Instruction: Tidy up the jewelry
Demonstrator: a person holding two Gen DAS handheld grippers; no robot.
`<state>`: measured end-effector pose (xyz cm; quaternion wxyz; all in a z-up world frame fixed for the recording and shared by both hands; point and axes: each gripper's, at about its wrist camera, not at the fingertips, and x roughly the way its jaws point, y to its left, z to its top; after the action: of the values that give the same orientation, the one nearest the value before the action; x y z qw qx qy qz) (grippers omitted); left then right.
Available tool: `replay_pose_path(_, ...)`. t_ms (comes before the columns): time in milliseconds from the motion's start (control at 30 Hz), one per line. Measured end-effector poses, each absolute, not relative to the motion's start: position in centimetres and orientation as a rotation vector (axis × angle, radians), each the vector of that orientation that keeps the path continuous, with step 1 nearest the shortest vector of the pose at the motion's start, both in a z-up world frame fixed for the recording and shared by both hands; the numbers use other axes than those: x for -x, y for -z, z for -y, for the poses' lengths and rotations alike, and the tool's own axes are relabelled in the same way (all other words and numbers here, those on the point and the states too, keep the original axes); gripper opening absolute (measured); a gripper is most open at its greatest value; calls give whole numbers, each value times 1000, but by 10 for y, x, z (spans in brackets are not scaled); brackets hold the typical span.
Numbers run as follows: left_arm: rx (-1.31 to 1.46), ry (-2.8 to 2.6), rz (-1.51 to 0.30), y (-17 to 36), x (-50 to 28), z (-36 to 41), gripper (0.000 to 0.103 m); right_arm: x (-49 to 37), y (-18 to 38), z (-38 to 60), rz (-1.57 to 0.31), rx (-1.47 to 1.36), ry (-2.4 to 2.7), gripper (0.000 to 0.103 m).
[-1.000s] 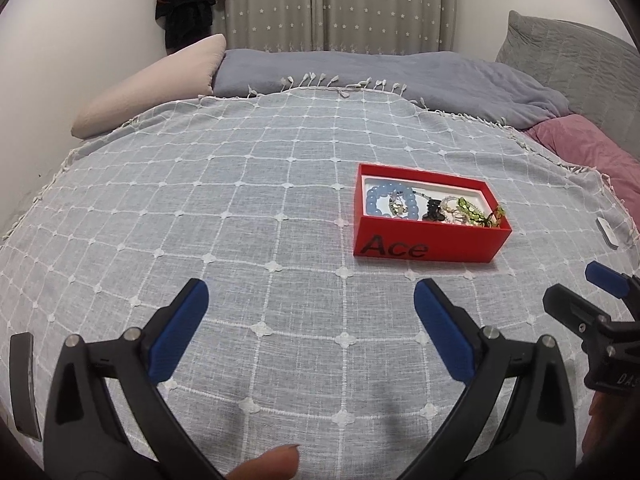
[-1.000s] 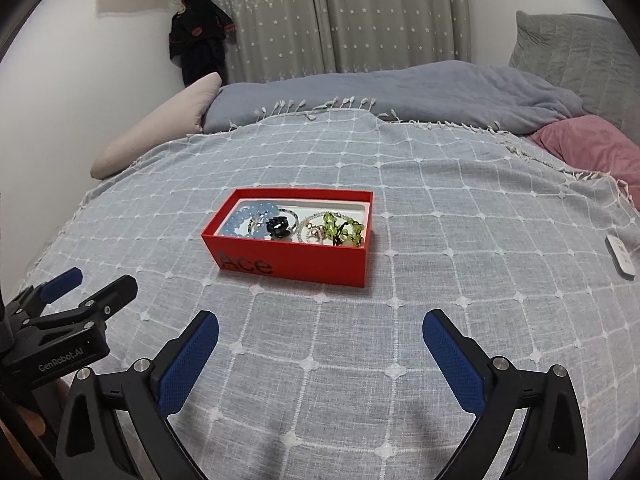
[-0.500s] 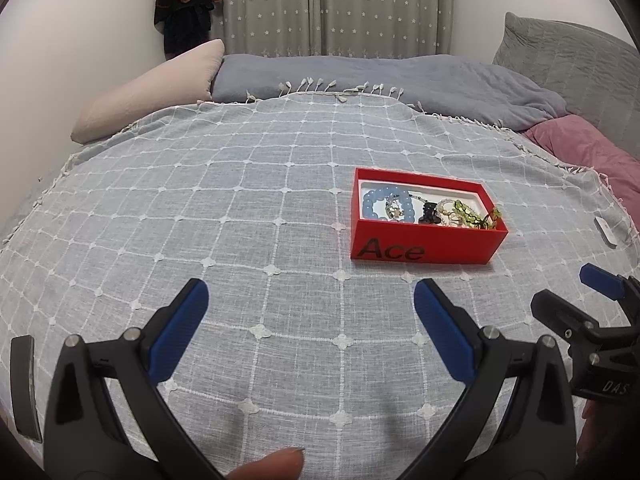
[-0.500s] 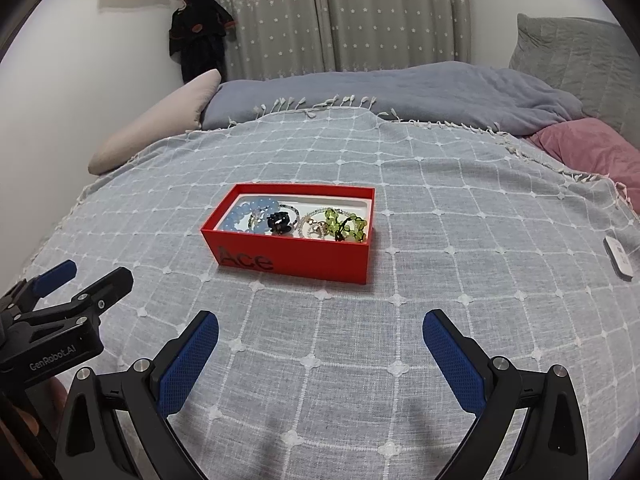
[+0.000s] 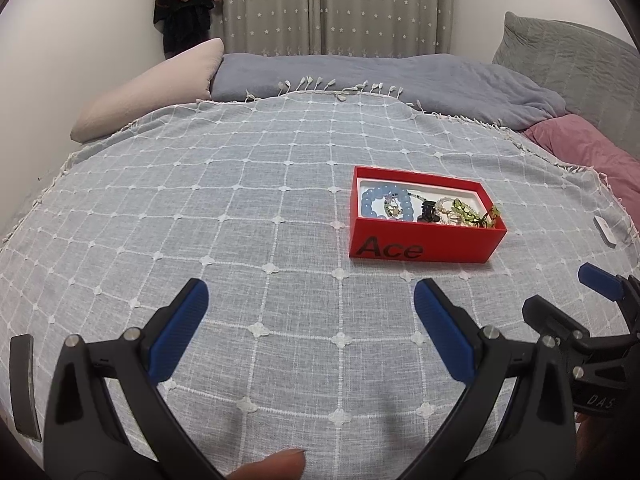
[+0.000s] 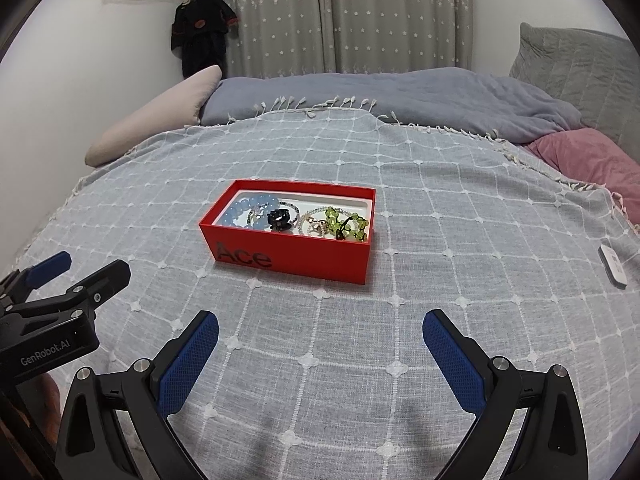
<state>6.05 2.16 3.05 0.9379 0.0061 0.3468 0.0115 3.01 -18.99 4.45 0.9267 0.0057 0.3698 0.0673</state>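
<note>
A red box marked "Ace" sits on the grey checked bedspread. Inside lie a blue bead bracelet, a black piece, pale chains and a green bead bracelet. My left gripper is open and empty, short of the box and to its left. My right gripper is open and empty, in front of the box. Each gripper shows at the edge of the other's view.
A white remote lies on the bedspread to the right. A beige pillow, a grey-blue blanket and a pink pillow lie at the far side. A dark flat object sits at the left edge.
Both grippers have drawn back and up a little, so the box sits slightly farther off in both views. Both stay open. The box and jewelry have not moved.
</note>
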Motion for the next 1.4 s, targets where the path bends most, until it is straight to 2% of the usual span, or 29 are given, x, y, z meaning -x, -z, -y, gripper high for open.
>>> replay_pose_path(1400, -34, -14, -696, -29, -60, -16, 102, -31, -43, 191, -762, 16, -108, 103)
